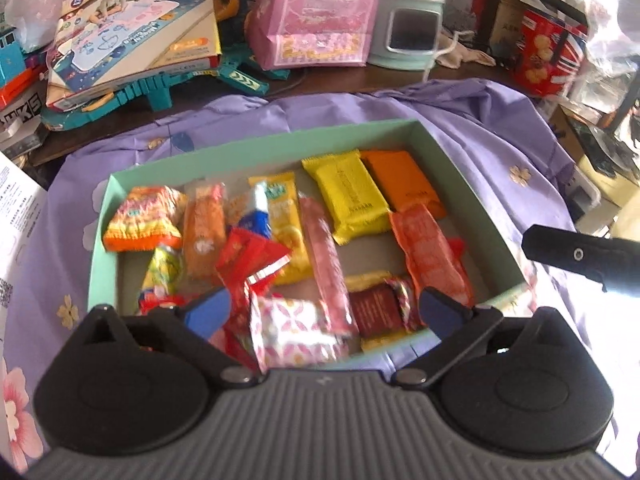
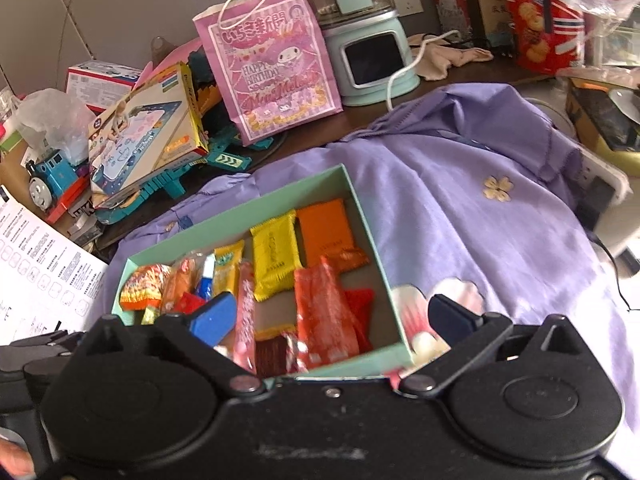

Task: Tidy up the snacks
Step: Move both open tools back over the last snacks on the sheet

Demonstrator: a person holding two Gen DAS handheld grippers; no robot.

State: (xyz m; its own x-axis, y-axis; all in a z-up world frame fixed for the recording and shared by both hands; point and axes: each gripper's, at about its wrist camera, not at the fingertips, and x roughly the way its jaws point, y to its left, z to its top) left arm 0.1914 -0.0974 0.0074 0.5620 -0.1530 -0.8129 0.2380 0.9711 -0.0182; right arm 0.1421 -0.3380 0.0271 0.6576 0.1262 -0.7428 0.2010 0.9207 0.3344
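A mint green box (image 1: pixel 260 152) sits on a purple cloth (image 1: pixel 480 140) and holds several wrapped snacks. Among them are a yellow packet (image 1: pixel 346 196), an orange packet (image 1: pixel 404 184), a long pink stick (image 1: pixel 326 256), an orange-red wrapper (image 1: pixel 432 256) and a pink-flowered white packet (image 1: pixel 288 328). My left gripper (image 1: pixel 324 312) hangs open over the box's near side, nothing pressed between its blue pads. My right gripper (image 2: pixel 334 316) is open too, above the near right corner of the box (image 2: pixel 240 210), one finger over the snacks and one over the cloth.
Clutter lines the back of the table: a pink gift bag (image 2: pixel 276 72), a mint appliance (image 2: pixel 372 56), a toy box (image 2: pixel 148 136), a blue toy train (image 2: pixel 52 180) and a red cookie tin (image 2: pixel 540 32). A printed sheet (image 2: pixel 44 264) lies at the left.
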